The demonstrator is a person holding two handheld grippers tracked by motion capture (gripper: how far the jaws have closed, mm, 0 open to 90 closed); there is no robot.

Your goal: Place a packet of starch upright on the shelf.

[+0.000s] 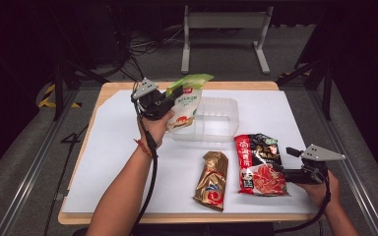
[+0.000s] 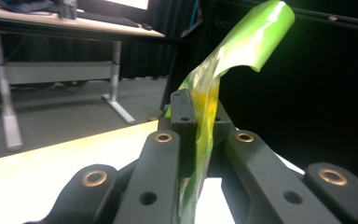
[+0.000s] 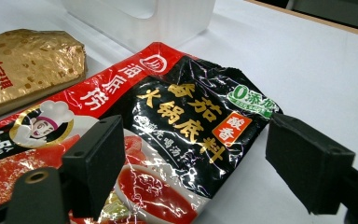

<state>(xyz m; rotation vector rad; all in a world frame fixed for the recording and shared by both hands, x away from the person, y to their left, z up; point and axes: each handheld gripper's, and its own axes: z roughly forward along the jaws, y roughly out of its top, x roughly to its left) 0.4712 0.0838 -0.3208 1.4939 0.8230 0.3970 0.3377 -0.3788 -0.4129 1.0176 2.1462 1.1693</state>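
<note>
Green-topped white pouch (image 1: 186,101) upright, lifted over clear tub (image 1: 221,120); red-black sachet (image 1: 260,164) flat.

Grey carpet floor (image 1: 24,162), dark surroundings, grey desk frame (image 1: 225,20)

Green-and-white pouch (image 1: 186,101); red-and-black packet (image 1: 259,163); gold packet (image 1: 213,179)

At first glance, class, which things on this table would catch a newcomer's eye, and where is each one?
The green and white packet stands out first: the left gripper holds it up by its green top over the clear plastic bin at the middle of the table. Next comes the red and black sauce packet lying flat at the front right, with the right gripper open at its edge. Left of it lies a gold packet.
</note>
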